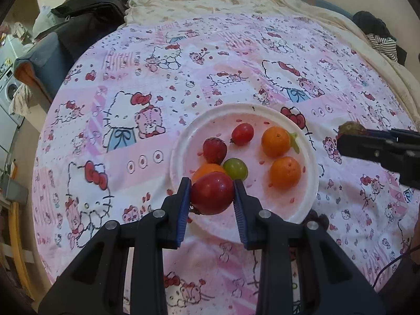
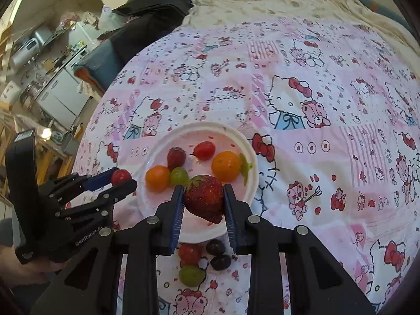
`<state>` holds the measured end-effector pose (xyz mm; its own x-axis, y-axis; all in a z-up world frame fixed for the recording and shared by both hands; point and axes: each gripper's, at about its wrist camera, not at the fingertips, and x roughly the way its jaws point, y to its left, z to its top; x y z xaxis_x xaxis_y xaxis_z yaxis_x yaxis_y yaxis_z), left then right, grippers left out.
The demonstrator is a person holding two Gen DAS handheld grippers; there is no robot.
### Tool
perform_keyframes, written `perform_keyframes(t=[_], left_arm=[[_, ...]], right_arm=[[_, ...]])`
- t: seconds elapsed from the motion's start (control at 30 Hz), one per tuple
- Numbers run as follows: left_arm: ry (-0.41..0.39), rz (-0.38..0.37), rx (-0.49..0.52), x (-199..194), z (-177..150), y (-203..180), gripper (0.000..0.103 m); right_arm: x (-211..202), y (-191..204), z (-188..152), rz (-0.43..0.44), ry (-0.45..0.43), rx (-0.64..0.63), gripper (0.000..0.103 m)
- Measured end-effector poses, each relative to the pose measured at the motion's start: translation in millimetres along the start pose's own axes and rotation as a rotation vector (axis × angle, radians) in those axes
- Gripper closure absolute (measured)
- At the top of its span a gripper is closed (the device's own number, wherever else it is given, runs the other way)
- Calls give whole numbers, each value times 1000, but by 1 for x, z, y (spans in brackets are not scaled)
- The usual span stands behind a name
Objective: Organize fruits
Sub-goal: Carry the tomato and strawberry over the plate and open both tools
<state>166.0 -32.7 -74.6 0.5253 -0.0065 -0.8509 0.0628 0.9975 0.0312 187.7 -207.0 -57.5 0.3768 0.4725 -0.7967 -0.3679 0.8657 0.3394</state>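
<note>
Left tongs [image 1: 212, 193] clamped on a smooth, glossy red tomato [image 1: 212, 197], round, held just above the near rim of the plate [image 1: 309, 183]. Right tongs [image 2: 201, 200] clamped on a large strawberry [image 2: 204, 201], dimpled skin, green leafy cap to the upper left, also above the plate's near edge. Pads on both tongs are ribbed blue; the arms are matte black plastic with metal rivets.

Plate: white, round, shallow, thin raised rim, faint pink smears inside. On it: a small strawberry [image 1: 214, 150], an oval red cherry tomato [image 1: 242, 134], a green grape [image 1: 235, 168], three small orange citrus fruits with pitted peel, one [image 1: 276, 141] with a green leaf.

Off the plate, on the cloth near its front edge: a red tomato [image 2: 189, 253], two dark grapes [image 2: 215, 246], a green grape [image 2: 191, 275].

Cloth [image 1: 131, 105]: soft pink-and-white cartoon-cat print, slightly creased.
</note>
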Motion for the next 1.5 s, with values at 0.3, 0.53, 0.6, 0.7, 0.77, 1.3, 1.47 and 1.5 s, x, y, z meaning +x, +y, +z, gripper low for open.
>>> perform_keyframes(t=[0.3,0.53,0.6,0.7,0.77,1.3,1.47,1.5], left_arm=[[39,-22,-8,22,-6,-4,75],[76,-52,0,33,-11,-13,75],[81,-54,4,36,-12,-15,75],[74,-50,13,36,-12,-17,74],[76,-55,13,37,-11,-17,74],[62,-48,32,29,-8,-23,30],[20,-26,35,18,-5,-23,30],[14,-23,28,16,-4,-22,30]], right_arm=[[28,-38,8,-9,57,136,73],[47,-52,3,31,100,238,73],[55,-51,2,42,121,240,72],[65,-49,2,41,135,246,72],[71,-47,4,33,143,242,72],[71,-44,10,-7,131,214,27],[55,-29,18,-31,51,152,15],[52,-27,18,-19,43,146,15]])
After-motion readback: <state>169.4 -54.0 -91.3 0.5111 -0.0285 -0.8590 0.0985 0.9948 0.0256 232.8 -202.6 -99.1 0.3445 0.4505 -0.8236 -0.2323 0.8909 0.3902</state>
